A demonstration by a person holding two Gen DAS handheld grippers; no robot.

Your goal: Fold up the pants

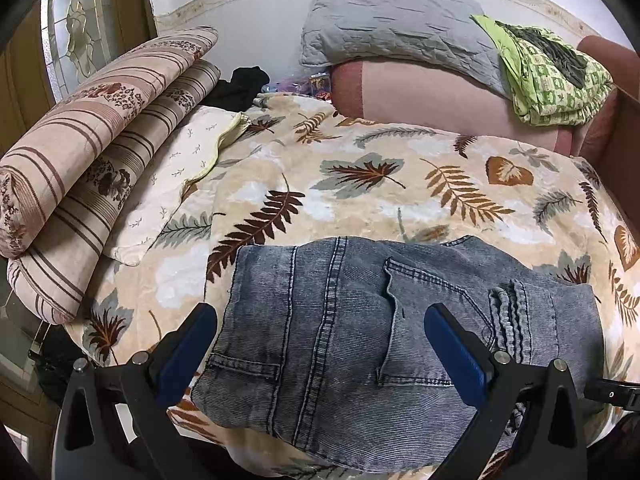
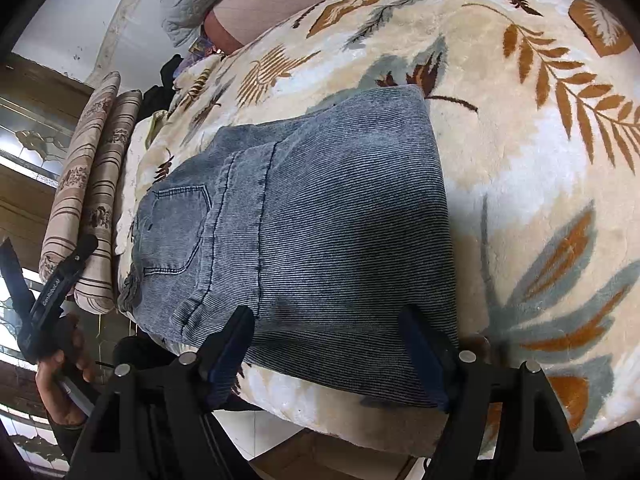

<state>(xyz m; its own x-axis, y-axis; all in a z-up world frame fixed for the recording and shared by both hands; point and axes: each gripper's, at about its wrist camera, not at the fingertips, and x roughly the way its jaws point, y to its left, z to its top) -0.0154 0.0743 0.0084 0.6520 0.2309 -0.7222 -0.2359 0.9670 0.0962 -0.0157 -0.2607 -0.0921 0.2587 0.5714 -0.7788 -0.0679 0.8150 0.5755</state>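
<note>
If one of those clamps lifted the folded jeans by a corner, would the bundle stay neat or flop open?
Probably flop: the jeans are soft denim lying in loose layers, with nothing pinning the fold. They look fairly heavy for cloth, given the thick seams and pockets, so the free layers would likely sag. On the plush leaf-print blanket they would likely drag rather than slide.

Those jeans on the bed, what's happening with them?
A person is folding them with a two-finger gripper in each hand. The jeans lie folded into a compact bundle on the leaf-print blanket. The left gripper and right gripper both hover open at the near edge, gripping nothing.
</note>
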